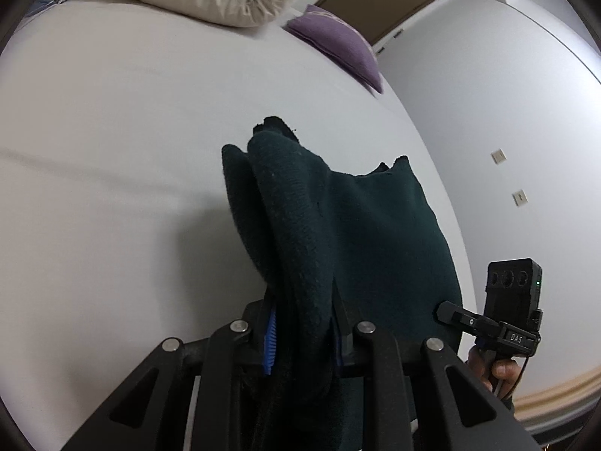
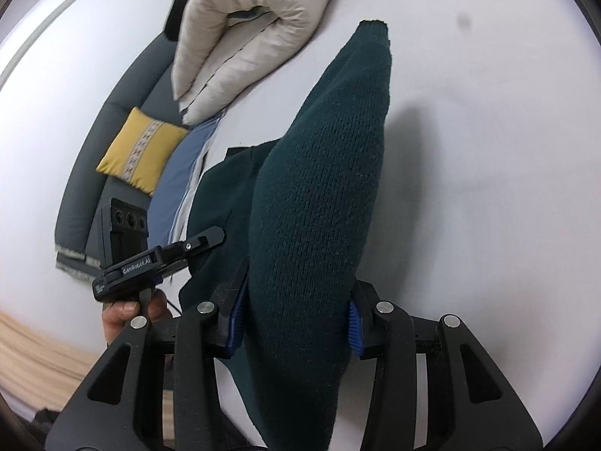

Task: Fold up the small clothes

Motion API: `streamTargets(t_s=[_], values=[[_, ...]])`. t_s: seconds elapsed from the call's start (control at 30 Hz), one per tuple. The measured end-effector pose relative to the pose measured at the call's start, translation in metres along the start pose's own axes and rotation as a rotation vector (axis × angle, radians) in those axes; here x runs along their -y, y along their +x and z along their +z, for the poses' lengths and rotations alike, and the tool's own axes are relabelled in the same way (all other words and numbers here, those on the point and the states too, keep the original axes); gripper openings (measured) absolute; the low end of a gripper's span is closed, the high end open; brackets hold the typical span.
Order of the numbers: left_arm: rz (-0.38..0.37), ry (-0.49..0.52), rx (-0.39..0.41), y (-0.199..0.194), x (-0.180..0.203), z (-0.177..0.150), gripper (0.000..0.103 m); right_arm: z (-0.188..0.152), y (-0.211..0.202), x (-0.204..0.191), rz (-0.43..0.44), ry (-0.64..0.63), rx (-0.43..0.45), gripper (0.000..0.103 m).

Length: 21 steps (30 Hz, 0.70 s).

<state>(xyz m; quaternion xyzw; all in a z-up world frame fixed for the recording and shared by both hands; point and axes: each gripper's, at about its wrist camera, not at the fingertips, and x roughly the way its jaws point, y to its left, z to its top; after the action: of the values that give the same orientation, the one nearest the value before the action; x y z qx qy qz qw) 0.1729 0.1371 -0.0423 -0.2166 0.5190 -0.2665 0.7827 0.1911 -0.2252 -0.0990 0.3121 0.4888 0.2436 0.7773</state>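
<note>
The knit (image 1: 338, 233) is a dark green, almost teal, woollen piece with a coarse, slightly fuzzy weave, and it hangs bunched in thick rolls rather than lying flat, held up over the white bed (image 1: 112, 131) near the bed's edge. Seen from the left wrist, one part is rolled into a fat ridge that runs up from the jaws, with a flatter panel spreading to the right, its top edge ragged and uneven. The left gripper (image 1: 302, 332) is clenched on that ridge, the cloth squeezed between its blue pads (image 1: 271, 342). The right gripper (image 2: 296, 327) grasps another thick fold of the same knit, its blue pads (image 2: 355, 332) pressed in from both sides, and the cloth rises from there to a narrow tip. Each gripper shows at the side of the other's view with a hand (image 2: 127, 314) on its handle. Beyond the knit, a cream duvet (image 2: 248, 34) lies folded in a heap on the bed, and a purple cushion (image 1: 338, 45) sits at the bed's far edge by the wall. Past the other edge lies a grey sofa (image 2: 97, 158) with a yellow cushion (image 2: 142, 150) on it, and blue bedding (image 2: 180, 184) lies along that edge.
</note>
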Motion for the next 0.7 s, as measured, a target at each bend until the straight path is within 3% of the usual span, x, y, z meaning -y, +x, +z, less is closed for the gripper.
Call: streamTargets(t_s=[0.17,0.33,0.37,0.43,0.5,0.57,0.7], values=[[-0.017,0.035,-0.031,-0.01,0.012,-0.064,0.024,-0.071,-0.043,0.001,0.03,0.003,-0.001,0.04],[-0.012,0.005,-0.11,0.012,-0.009,-0.114,0.024,-0.131,-0.063,0.032,0.031,0.063,-0.01,0.04],[0.01,-0.016,-0.113,0.019,-0.021,-0.12,0.025,-0.141,-0.064,0.039,0.023,0.076,-0.015,0.04],[-0.073,-0.103,-0.109,0.031,-0.038,-0.126,0.028,-0.158,-0.061,0.06,0.006,0.112,-0.023,0.041],[-0.122,-0.159,-0.097,0.028,-0.053,-0.128,0.03,-0.17,-0.056,0.083,0.046,0.171,-0.009,0.041],[-0.103,-0.129,-0.09,0.024,-0.052,-0.127,0.031,-0.179,-0.06,0.087,0.084,0.162,0.031,0.041],[-0.105,-0.142,-0.079,0.023,-0.056,-0.119,0.035,-0.183,-0.064,0.081,0.066,0.161,0.032,0.044]])
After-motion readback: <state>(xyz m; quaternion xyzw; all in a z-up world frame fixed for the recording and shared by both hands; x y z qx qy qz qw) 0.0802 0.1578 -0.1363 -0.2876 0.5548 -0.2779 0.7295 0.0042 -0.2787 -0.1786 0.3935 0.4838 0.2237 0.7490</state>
